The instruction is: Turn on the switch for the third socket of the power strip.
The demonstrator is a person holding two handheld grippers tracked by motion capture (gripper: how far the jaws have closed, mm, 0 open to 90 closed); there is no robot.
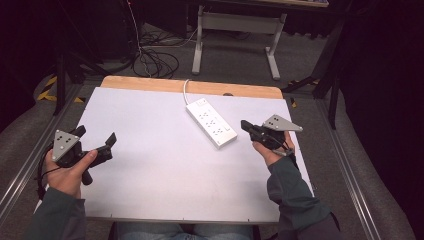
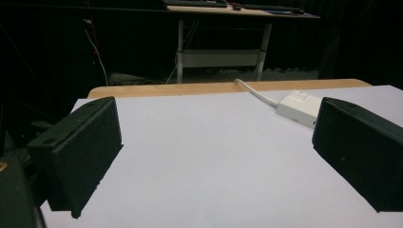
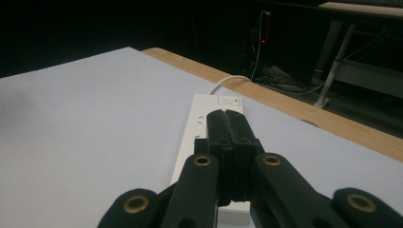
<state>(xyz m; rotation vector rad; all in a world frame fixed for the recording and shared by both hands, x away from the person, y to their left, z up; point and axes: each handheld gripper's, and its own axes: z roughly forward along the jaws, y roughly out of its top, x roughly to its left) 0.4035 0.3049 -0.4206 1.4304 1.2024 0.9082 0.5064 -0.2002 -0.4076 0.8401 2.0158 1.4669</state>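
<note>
Left claw (image 1: 96, 139): at the 9 o'clock side of the high view, jaws spread wide apart, nothing between them; in the left gripper view the two black jaws stand far apart at 8 and 4 o'clock.
Left hand (image 1: 67, 170): wraps the claw's body from below, thumb along its side, grey plate on top.
Left forearm: sleeved, enters from 7 o'clock, angled toward 1 o'clock.
Right claw (image 1: 246, 125): at the 3 o'clock side, jaws pressed together, empty, tips pointing toward 10 o'clock; in the right gripper view (image 3: 227, 124) the pads meet flat.
Right hand (image 1: 272, 147): grips the body from beneath.
Right forearm: sleeved, enters from 5 o'clock.
</note>
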